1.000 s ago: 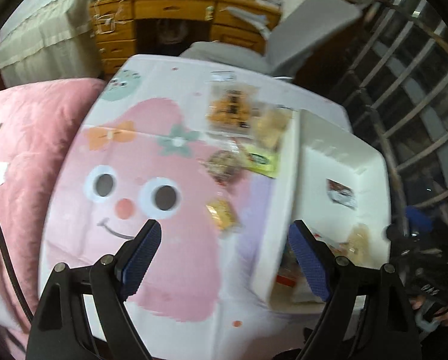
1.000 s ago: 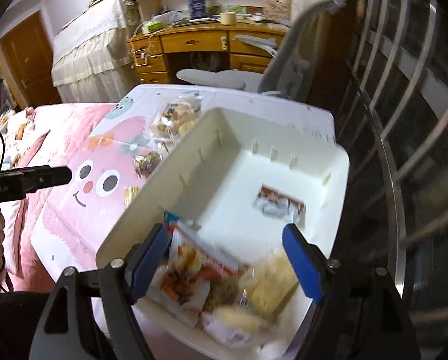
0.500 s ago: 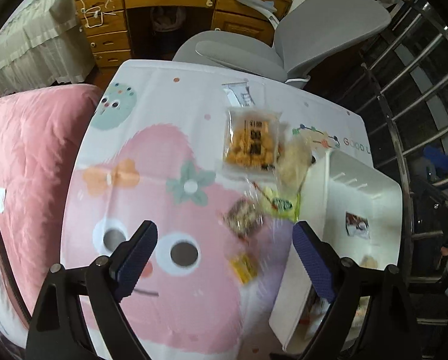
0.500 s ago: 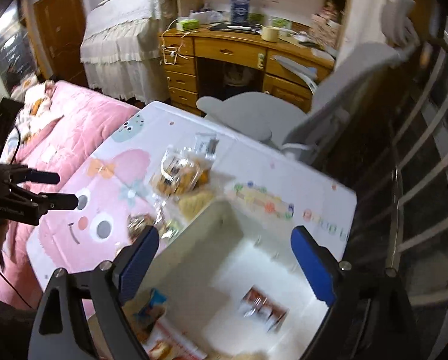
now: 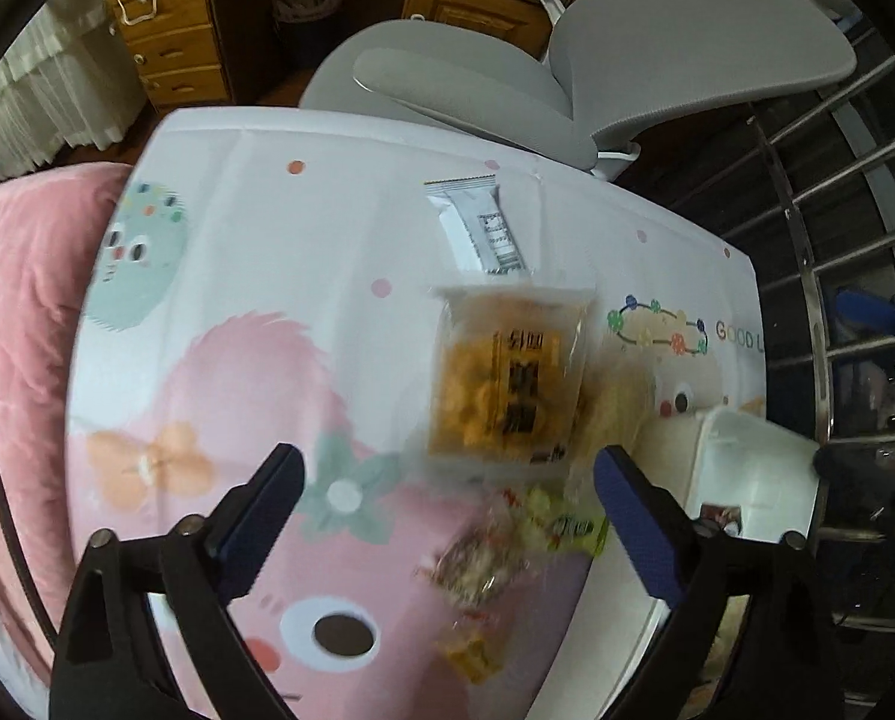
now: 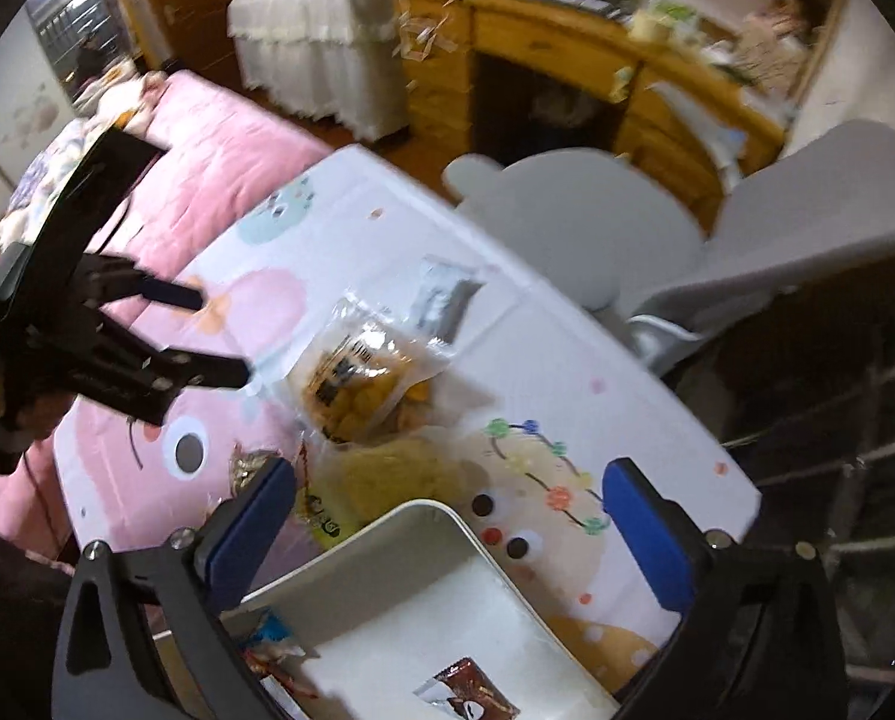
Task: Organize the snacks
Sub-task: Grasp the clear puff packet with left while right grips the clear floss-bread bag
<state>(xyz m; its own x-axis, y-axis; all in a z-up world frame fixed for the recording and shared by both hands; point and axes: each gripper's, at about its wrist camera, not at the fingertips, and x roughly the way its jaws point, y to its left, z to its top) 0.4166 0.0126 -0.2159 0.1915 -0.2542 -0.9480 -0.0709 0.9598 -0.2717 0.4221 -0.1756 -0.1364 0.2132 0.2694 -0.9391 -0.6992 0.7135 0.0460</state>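
Observation:
Several snack packs lie on the cartoon tablecloth. A clear bag of orange snacks (image 5: 507, 378) (image 6: 357, 384) lies just beyond my open, empty left gripper (image 5: 447, 516). A white wrapper (image 5: 477, 228) (image 6: 441, 297) lies farther away. A pale yellow pack (image 6: 399, 480), a green-yellow pack (image 5: 561, 528) and small wrapped snacks (image 5: 471, 564) lie near the white box (image 6: 423, 588) (image 5: 747, 468). The box holds a brown packet (image 6: 465, 696). My right gripper (image 6: 447, 522) is open and empty above the box's far corner. The left gripper also shows in the right wrist view (image 6: 207, 336).
A grey office chair (image 5: 567, 78) stands at the table's far edge. A pink quilt (image 5: 15, 312) lies to the left. Metal railings (image 5: 819, 240) run along the right. A wooden desk (image 6: 567, 72) stands behind the chair.
Both grippers have risen and moved toward the table's far side. The left now hovers near the orange snack bag. The right has pulled back from inside the box to its far corner.

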